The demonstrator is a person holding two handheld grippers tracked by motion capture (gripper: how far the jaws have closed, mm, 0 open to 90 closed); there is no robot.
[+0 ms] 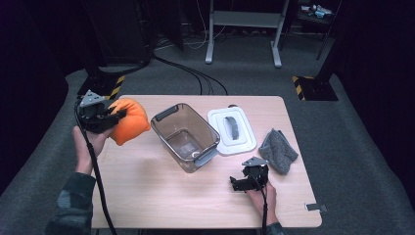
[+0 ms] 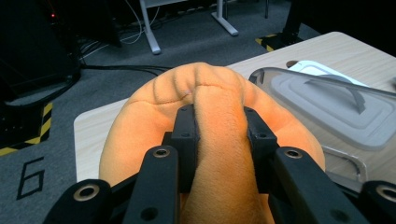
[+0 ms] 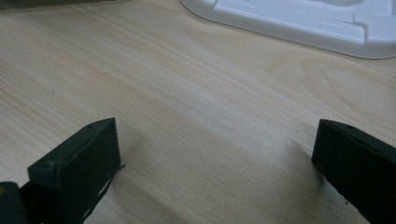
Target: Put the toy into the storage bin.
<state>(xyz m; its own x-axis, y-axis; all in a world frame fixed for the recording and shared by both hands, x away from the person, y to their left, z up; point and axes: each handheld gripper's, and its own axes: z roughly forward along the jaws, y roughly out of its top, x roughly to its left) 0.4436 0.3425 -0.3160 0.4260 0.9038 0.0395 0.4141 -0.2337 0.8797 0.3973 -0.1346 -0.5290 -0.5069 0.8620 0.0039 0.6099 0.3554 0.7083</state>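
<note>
Orange plush, a soft rounded cushion-like toy, sits at the left of the high view, pinched by the left gripper and held over the table's left edge, seemingly clear of the wood, though the angle makes that hard to judge. In the left gripper view the two black jaws bite into the orange plush from either side, fabric bulging up between them, so the grip is narrow and firm.

Right of it, near the middle of the light wooden table, stands a clear smoky plastic tub with grey handles, open at the top. Just beside the tub, toward the upper right, a white rectangular lid with a grey handle lies flat. Further right a crumpled grey cloth rests near the table's right edge.

At the lower right of the high view the right gripper lies low on the table. In the right gripper view its jaws stand wide apart over bare wood, holding nothing, with the white lid at the top of the frame.
</note>
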